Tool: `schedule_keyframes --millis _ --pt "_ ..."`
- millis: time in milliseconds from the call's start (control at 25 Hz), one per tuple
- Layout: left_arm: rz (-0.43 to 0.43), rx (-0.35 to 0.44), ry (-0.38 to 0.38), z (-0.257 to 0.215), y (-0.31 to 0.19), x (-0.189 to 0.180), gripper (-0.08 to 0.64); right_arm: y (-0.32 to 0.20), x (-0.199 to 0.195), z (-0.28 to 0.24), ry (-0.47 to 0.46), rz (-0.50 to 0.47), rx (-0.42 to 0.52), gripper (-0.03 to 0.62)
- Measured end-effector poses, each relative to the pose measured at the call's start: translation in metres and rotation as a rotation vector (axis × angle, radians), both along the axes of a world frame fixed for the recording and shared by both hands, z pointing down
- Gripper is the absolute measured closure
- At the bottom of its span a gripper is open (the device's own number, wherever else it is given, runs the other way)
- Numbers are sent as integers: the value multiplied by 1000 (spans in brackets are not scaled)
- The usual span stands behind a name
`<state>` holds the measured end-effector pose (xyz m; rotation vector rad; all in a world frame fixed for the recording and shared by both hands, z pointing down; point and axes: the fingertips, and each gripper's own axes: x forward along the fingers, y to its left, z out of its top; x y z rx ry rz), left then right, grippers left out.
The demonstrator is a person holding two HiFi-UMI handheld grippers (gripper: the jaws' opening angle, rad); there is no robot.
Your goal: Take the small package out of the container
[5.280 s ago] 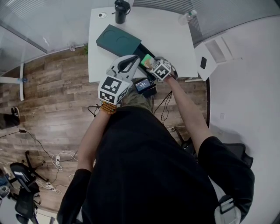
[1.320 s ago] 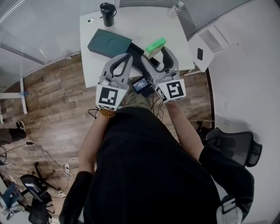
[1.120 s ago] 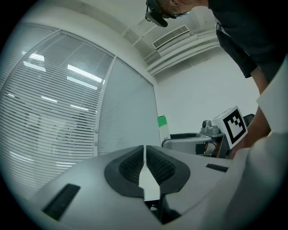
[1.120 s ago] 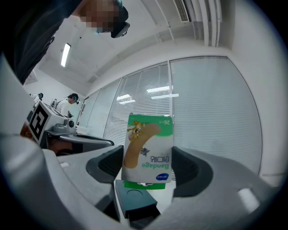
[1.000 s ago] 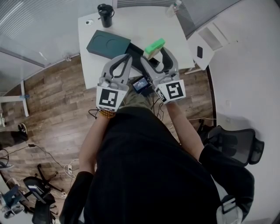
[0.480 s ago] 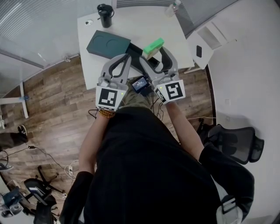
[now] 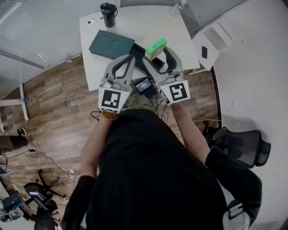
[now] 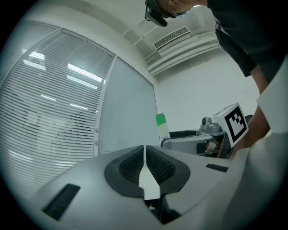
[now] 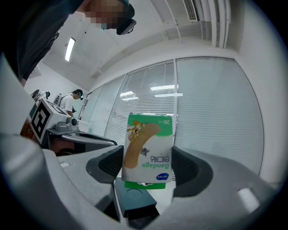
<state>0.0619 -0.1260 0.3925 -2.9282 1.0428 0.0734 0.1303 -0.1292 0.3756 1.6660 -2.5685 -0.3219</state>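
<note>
The small package (image 7: 156, 46) is a green and white bandage box, held up above the white table (image 7: 175, 33). My right gripper (image 7: 157, 51) is shut on it. In the right gripper view the package (image 9: 147, 150) fills the gap between the jaws, with the dark green lid (image 9: 134, 200) below. The dark container (image 7: 141, 53) sits beside the lid (image 7: 111, 44) on the table. My left gripper (image 7: 128, 59) hovers next to the right one, shut and empty (image 8: 145, 155). The package (image 8: 162, 126) also shows in the left gripper view.
A black mug (image 7: 108, 9) and a plastic bottle (image 7: 179, 8) stand at the table's far edge. A small screen device (image 7: 145, 85) hangs at the near edge. An office chair (image 7: 243, 146) is at the right, cables (image 7: 96, 114) lie on the wooden floor.
Since 5.3 s ago my right gripper has risen from the container with the package in it. Over the last second both grippers barely shift.
</note>
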Motion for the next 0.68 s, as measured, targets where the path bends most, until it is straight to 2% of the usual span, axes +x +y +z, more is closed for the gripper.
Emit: schedule_keyframes --millis 680 --pt "-5 -10 5 3 0 1 535 -4 8 -9 18 6 10 265"
